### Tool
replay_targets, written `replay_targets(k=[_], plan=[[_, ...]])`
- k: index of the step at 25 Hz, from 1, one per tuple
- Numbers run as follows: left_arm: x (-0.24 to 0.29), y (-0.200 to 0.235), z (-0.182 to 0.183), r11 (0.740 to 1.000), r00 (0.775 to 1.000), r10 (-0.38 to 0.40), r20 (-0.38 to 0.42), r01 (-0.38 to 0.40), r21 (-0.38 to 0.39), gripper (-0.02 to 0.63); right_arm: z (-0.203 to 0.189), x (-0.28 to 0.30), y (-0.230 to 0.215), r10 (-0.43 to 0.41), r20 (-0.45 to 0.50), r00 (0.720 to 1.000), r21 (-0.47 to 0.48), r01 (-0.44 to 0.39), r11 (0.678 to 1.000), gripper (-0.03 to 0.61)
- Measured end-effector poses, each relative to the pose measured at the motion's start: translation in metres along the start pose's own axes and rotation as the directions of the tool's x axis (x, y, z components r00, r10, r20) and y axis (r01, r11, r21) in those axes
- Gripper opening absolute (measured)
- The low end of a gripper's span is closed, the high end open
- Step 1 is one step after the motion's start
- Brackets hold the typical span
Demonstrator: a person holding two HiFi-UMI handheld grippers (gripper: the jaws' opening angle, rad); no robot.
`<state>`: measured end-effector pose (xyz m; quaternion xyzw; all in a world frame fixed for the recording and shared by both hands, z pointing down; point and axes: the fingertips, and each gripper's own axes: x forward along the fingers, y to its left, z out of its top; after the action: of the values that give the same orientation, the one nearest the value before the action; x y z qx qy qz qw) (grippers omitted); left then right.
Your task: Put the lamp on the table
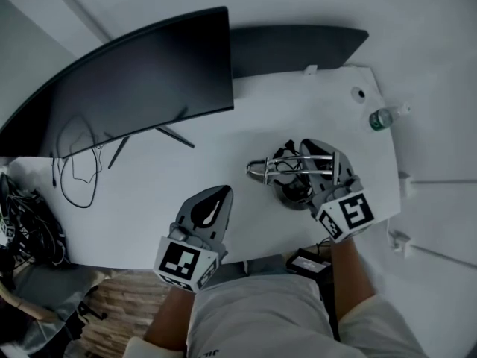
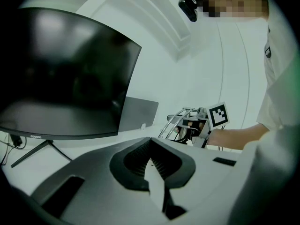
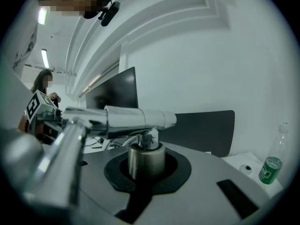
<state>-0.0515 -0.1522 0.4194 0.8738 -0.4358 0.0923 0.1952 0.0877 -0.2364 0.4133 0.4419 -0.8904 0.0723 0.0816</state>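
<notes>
Nearest the lens, right tool (image 1: 317, 151), clenched on the lamp (image 1: 272, 164). Jaws closed round a short grey metal barrel at the lamp's joint, with a chrome tube crossing just above it and a second chrome rod running off to the left. Holds the lamp over the front right part of the white desk (image 1: 223, 133), dark base low by the desktop, contact there not clear.

Left tool (image 1: 222, 194) to the left, near the desk's front edge. Tips pressed together with nothing between them, apart from the lamp.

Further out, a wide curved monitor (image 1: 134, 73) on thin splayed legs across the back left of the desk, with black cables (image 1: 78, 166) looped beneath it. Behind the lamp, a dark flat panel (image 1: 298, 43) against the wall. At the desk's right edge, a clear bottle (image 1: 384, 118) with a green label, well apart from both tools.
</notes>
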Motion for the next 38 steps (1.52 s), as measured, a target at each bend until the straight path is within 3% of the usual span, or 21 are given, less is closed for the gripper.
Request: replay_targets(k=[38], plan=[[0.005,0.005,-0.012,1.000,0.998,0.005,-0.056,-0.006,-0.011,0.002,-0.030,0.027,-0.007,0.016,-0.015,1.000,-0.031,-0.016,0.999,0.031]])
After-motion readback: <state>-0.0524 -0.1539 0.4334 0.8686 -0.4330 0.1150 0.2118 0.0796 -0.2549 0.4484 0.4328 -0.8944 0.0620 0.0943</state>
